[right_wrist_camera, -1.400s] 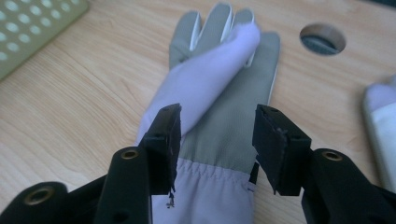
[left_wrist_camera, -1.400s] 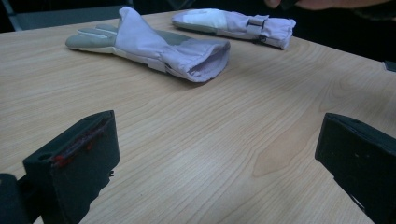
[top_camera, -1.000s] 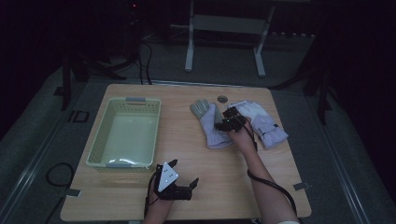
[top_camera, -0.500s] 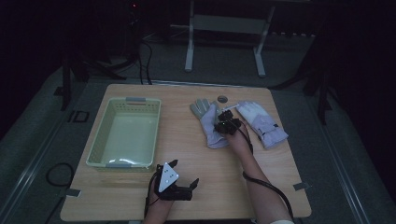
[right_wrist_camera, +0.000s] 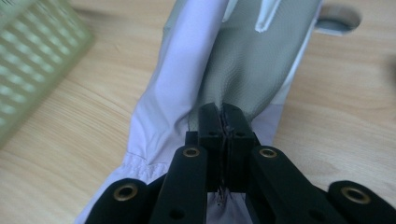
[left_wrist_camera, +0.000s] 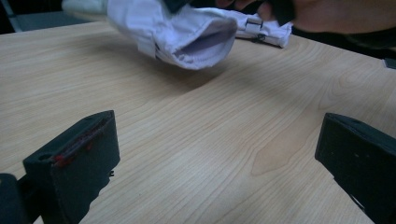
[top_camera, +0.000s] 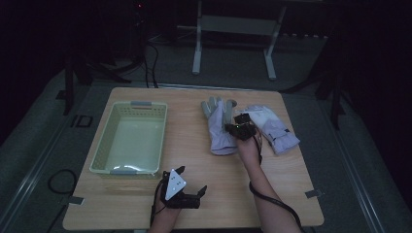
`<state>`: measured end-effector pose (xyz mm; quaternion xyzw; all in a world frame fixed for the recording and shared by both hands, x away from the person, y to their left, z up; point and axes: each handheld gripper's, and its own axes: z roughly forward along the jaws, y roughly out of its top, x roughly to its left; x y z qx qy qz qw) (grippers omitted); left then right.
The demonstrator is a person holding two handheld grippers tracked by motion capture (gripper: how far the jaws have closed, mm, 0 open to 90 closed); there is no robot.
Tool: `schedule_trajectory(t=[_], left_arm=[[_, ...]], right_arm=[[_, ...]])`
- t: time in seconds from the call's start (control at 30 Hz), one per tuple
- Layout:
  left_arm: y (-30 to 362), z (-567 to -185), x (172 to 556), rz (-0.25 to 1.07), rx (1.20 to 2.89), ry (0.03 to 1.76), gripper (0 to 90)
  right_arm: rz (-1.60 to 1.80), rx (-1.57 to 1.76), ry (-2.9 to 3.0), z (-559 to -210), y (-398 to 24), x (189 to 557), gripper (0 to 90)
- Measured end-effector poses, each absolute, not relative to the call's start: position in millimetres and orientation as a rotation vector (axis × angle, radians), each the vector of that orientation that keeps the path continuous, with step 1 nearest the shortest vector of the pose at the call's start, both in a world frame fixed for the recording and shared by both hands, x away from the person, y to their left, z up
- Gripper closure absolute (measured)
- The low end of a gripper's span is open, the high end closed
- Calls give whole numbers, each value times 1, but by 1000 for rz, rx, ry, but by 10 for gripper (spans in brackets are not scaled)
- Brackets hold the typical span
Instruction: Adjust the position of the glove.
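Lavender glove (top_camera: 218, 130) lies mid-worktop (top_camera: 194, 204), right claw (top_camera: 235, 128) just clamped on its fabric; left claw (top_camera: 190, 180) idles apart near the front edge. Lift it straight, carry clear over the basket (top_camera: 128, 138) rim, keep pinch firm.

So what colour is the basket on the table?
Pale green basket, with little holes in its walls; clearest in the high view.

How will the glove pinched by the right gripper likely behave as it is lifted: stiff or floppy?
Probably floppy: the glove is thin fabric, bunched where the right gripper pinches it. Its open cuff sags in the left gripper view, so it would likely drape. It looks light, and the grey mesh-like panel seems unlikely to slip.
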<state>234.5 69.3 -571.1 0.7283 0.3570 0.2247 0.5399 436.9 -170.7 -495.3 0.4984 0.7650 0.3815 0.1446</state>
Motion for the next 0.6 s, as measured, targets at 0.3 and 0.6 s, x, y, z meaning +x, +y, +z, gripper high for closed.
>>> schedule_trajectory(t=[0.3,0.6], left_arm=[[69,-571,234,536,1735,848,0],[69,-571,235,535,1740,839,0]], right_arm=[[1226,1505,2053,-478,-173,383,880],[1168,1560,2096,-510,-171,365,880]])
